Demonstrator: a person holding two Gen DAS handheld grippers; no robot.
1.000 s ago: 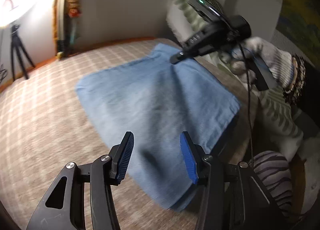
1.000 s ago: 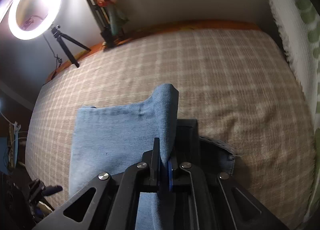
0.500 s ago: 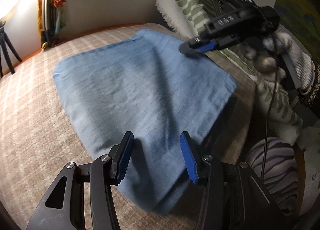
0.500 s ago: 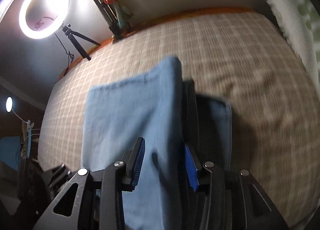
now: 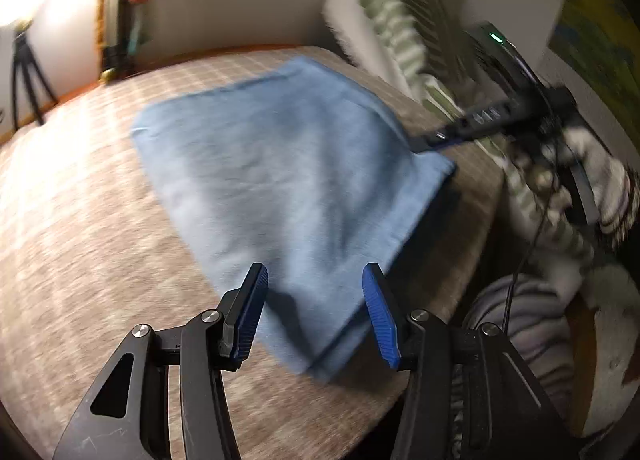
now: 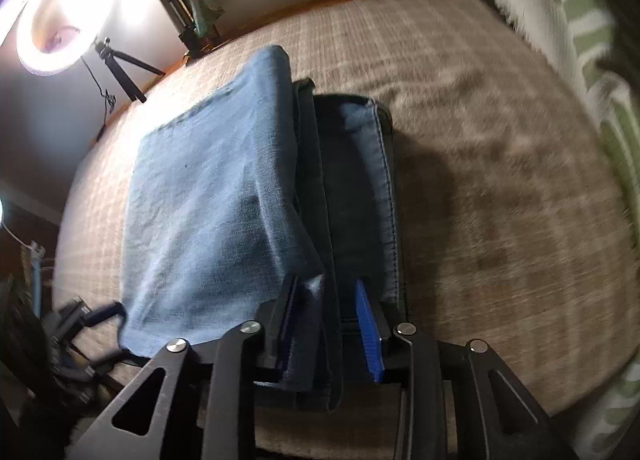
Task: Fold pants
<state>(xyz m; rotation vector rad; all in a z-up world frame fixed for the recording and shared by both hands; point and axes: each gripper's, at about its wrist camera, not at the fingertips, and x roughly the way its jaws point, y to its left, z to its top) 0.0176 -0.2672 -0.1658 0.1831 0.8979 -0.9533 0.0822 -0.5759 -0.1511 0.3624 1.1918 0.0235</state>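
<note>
Both claws stand partly open: left gripper (image 5: 316,310) hovers over the folded light-blue denim pants (image 5: 288,179) at frame centre on the beige checked bedcover (image 5: 80,240); right gripper (image 6: 330,324), jaws just closing, straddles their edge unpinched.

Folded pants (image 5: 288,179) on bed (image 5: 80,244) — ring light (image 6: 64,15) behind.

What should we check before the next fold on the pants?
1. Left gripper free of cloth: ok, jaws apart, nothing between them.
2. Right gripper grip on pants edge: cannot tell; jaws have just been closing, cloth between them, pads not clearly pressing.
3. Top layer flat: ok, only soft creases.
4. Edges lined up: not ok, lower layer sticks out.
5. Pants fully on bed: ok.
6. Sharp view: not ok, both blurred.
</note>
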